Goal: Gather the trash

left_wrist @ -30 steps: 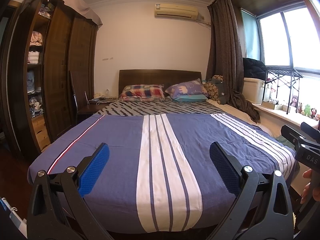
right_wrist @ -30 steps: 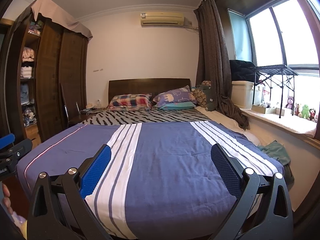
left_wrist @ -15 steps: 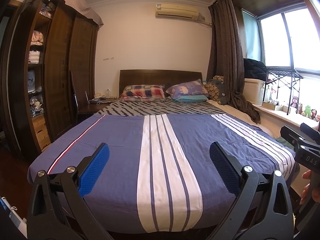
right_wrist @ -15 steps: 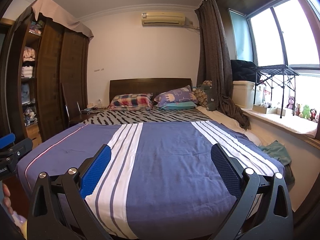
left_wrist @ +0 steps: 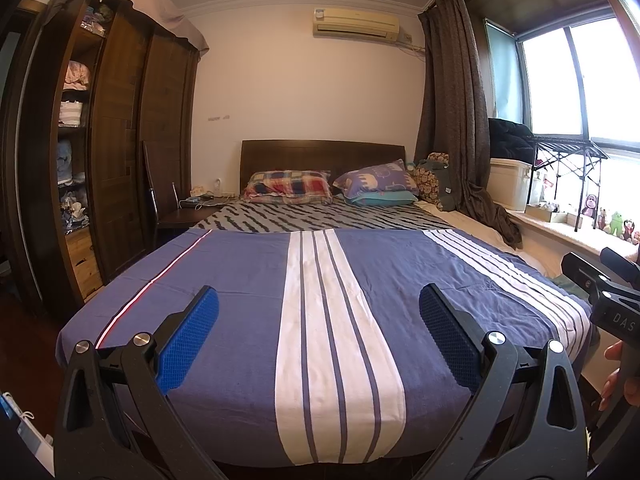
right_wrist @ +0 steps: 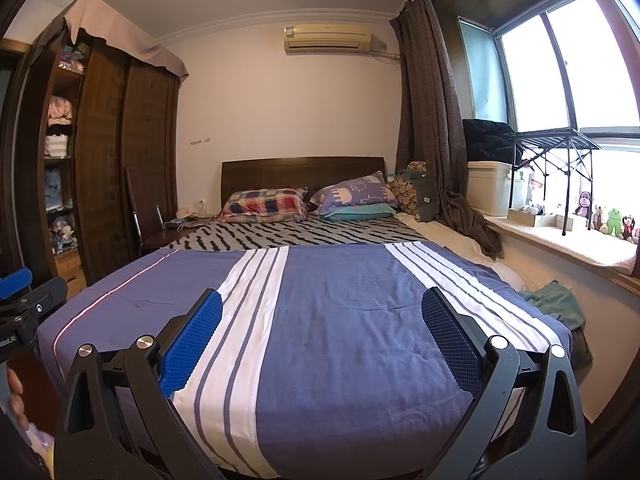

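The left tool (left_wrist: 319, 336) stood spread wide and empty at the foot of the bed (left_wrist: 240, 280), its blue pads (left_wrist: 188, 344) either side of the white centre stripes (left_wrist: 320, 300). The right tool (right_wrist: 322, 340) was likewise released with nothing between its pads, held just beside the left one and aimed up the same blue cover.

No trash showed anywhere on the bed or near either tool, so neither hand was the nearer one, and the coming move probably turned on searching rather than reaching. The only loose thing close by was a green cloth (right_wrist: 554, 302) off the bed's right edge, on the right tool's side; whether it counted as trash could not be told.

No bin or bag was in view. A white lidded box (right_wrist: 490, 188) sat on the window ledge (right_wrist: 560, 240), well apart, its contents hidden.
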`<state>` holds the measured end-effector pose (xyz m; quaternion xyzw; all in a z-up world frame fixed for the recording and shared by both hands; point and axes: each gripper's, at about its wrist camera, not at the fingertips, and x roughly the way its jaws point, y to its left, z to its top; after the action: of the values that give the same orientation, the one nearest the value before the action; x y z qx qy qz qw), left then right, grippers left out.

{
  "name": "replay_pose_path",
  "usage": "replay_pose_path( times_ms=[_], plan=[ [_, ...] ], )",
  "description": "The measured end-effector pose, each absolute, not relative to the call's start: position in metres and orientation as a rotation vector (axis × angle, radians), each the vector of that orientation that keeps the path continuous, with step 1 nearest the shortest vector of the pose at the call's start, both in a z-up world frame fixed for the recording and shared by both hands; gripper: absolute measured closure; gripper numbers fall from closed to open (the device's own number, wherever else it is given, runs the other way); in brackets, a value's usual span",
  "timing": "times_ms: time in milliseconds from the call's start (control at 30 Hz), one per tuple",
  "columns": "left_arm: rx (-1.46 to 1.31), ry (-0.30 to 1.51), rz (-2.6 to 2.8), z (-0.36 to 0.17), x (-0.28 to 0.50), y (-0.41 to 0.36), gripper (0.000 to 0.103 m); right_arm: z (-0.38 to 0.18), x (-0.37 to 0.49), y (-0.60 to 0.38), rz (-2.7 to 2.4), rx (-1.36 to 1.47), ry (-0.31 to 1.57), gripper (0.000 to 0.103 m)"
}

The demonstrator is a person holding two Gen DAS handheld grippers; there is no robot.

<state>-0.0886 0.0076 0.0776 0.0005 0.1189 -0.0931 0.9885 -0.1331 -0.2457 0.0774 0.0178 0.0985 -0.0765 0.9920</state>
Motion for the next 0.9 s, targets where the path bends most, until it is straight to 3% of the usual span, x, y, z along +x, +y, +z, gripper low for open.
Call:
replay_pose_path(
  times_ms=[900],
  plan=[
    [-0.025, 0.268, -0.156, 0.078, -0.080, 0.009, 0.008, 0.070, -0.119, -0.236, -0.166, 0.036, 0.227, 0.003]
  ],
)
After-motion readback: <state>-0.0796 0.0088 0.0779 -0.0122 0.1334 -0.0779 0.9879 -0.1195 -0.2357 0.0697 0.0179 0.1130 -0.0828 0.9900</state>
